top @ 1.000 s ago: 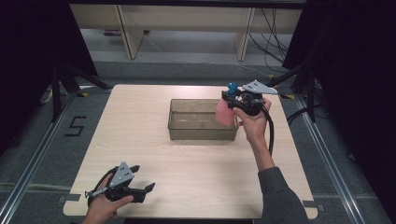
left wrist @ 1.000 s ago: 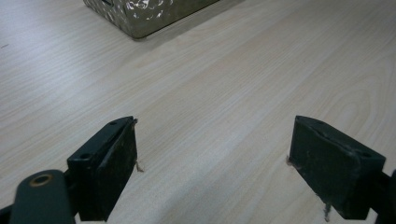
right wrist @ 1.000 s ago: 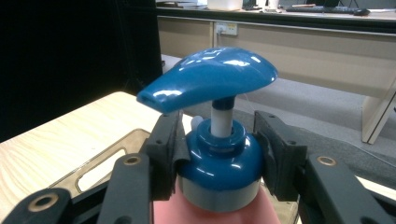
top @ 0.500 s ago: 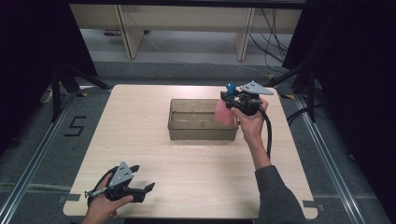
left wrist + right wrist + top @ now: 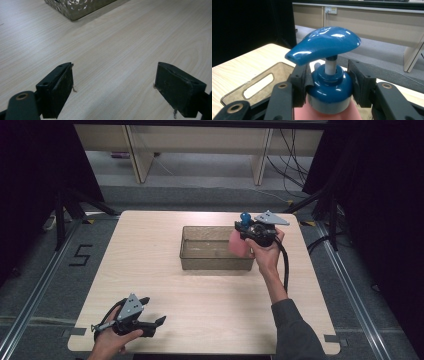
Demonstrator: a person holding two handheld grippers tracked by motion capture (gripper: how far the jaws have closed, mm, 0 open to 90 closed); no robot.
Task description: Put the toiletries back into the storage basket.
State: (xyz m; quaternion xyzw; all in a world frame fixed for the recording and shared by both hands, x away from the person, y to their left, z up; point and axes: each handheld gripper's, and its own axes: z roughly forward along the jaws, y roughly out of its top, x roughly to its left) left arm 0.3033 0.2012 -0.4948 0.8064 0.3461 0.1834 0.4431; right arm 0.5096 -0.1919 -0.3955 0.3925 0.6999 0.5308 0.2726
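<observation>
A pink pump bottle (image 5: 239, 245) with a blue pump head (image 5: 324, 46) hangs upright over the right end of a clear plastic bin (image 5: 215, 262). My right gripper (image 5: 246, 231) is shut on the bottle's blue collar, and in the right gripper view its pads (image 5: 300, 82) press on both sides of the collar. At the table's front left, my left gripper (image 5: 152, 311) rests low on the wood. Its jaws stand wide apart in the left gripper view, with only bare tabletop between them (image 5: 113, 90).
The wooden table (image 5: 150, 260) has taped corners at its near edge. A corner of the bin (image 5: 75, 7) shows far ahead of the left gripper. Below the bottle lies the bin's rim (image 5: 242, 92). Shelving legs and cables stand behind the table.
My right gripper with the bottle has drifted slightly to the left over the bin's end. The left gripper has kept still.
</observation>
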